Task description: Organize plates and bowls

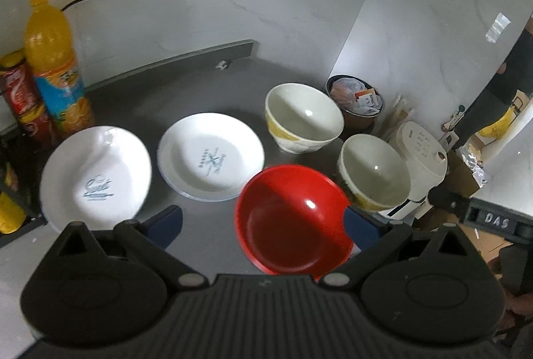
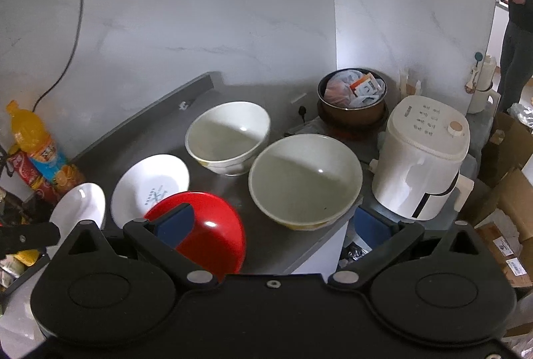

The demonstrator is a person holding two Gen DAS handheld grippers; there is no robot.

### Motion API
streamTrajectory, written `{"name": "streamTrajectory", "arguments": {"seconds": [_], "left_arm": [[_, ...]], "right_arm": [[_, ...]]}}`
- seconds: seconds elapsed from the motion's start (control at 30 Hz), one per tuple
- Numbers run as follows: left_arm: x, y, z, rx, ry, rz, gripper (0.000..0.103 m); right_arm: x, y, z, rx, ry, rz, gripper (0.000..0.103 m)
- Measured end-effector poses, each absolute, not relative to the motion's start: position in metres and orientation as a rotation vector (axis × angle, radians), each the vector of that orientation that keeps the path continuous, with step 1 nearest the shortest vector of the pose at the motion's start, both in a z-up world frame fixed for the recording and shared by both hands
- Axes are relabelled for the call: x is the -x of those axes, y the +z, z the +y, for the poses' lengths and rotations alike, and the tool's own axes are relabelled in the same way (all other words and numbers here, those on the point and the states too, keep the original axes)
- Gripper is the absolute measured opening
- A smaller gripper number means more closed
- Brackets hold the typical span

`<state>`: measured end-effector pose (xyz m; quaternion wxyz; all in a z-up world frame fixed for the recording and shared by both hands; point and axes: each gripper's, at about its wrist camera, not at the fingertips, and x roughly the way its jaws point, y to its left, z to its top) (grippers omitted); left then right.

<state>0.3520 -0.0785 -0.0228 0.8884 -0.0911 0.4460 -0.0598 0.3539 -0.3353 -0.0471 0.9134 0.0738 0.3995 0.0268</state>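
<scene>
Five dishes sit on a grey counter (image 1: 206,92). The red bowl (image 1: 293,219) lies nearest, between the blue fingers of my left gripper (image 1: 263,224), which is open and hovers over it. Left of it are two white plates with blue print (image 1: 96,175) (image 1: 211,155). Behind are two cream bowls, one far (image 1: 303,119) and one near the counter's right edge (image 1: 374,172). In the right wrist view, my right gripper (image 2: 273,224) is open just in front of the near cream bowl (image 2: 304,179), its left finger overlapping the red bowl (image 2: 213,239). Nothing is held.
An orange juice bottle (image 1: 53,65) and red chip cans (image 1: 23,99) stand at the back left. A white cooker (image 2: 423,159) and a brown pot full of packets (image 2: 353,99) crowd the right. Cardboard boxes (image 2: 506,192) lie beyond the counter's edge; a person (image 2: 519,9) stands far right.
</scene>
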Motion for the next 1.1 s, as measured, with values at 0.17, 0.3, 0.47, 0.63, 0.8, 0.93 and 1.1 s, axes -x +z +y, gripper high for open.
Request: {"name": "streamTrajectory", "arguments": {"seconds": [0.17,0.3,0.47,0.63,0.8,0.93,1.1], "left_arm": [[-0.379,-0.033,-0.100,0.251,-0.112,0.974,0.100],[-0.397,-0.039,-0.123,0.235,-0.110,0.980,0.098],[-0.418,-0.052,-0.153,0.209,-0.132,1.008,0.083],[-0.443,-0.068,-0.175,0.208,-0.141,1.034,0.068],[-0.466,-0.083,-0.193,0.190,-0.152,1.051,0.059],[-0.485,-0.100,-0.201,0.214,-0.151,1.082,0.049],[-0.501,-0.116,-0.212,0.183,-0.171,1.089,0.048]], "right_arm": [[-0.378,-0.064,-0.359,-0.176,0.052,0.867,0.103],[-0.393,-0.075,-0.375,-0.223,0.098,0.885,0.099],[-0.415,-0.096,-0.393,-0.236,0.107,0.930,0.081],[-0.433,-0.116,-0.414,-0.270,0.108,0.982,0.064],[-0.452,-0.132,-0.432,-0.311,0.100,1.026,0.042],[-0.466,-0.145,-0.437,-0.316,0.104,1.059,0.039],[-0.479,-0.159,-0.437,-0.315,0.107,1.095,0.038]]}}
